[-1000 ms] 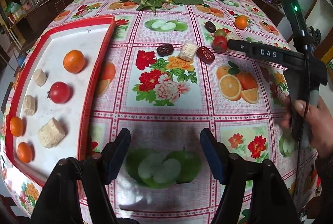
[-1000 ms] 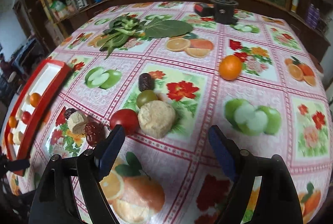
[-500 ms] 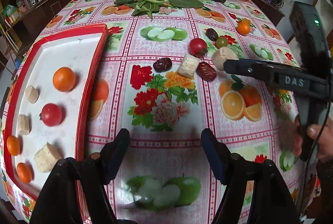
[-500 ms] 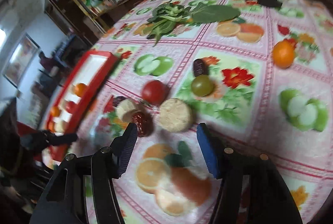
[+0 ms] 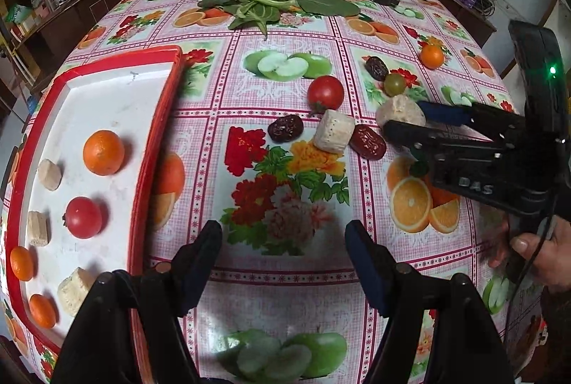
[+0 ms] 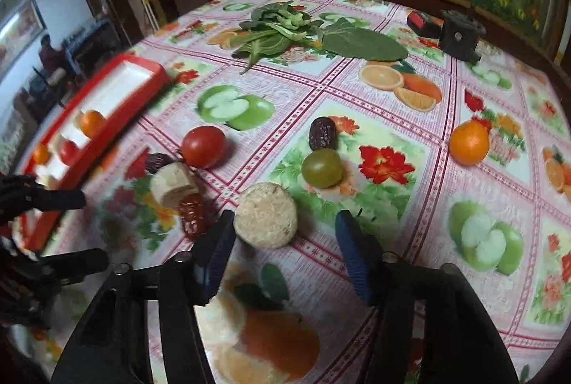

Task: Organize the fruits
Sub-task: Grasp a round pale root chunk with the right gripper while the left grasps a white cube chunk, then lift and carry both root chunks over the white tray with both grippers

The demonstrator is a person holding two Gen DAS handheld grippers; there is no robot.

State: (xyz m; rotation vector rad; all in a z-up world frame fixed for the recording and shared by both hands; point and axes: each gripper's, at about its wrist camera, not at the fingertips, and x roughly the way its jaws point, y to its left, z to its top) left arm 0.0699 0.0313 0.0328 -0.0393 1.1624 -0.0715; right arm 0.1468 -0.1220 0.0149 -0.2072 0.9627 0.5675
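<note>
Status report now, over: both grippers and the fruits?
Right gripper open, fingers around round cake, not shut. Left gripper open, empty. Red date close beside left finger.

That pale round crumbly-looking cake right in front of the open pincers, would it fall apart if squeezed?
Possibly. The pale round crumbly cake has a rough, grainy top, so a hard pinch from the right hand-held gripper might chip its edges. It lies flat on its broad face, so it probably won't roll. It looks light for its size.
</note>
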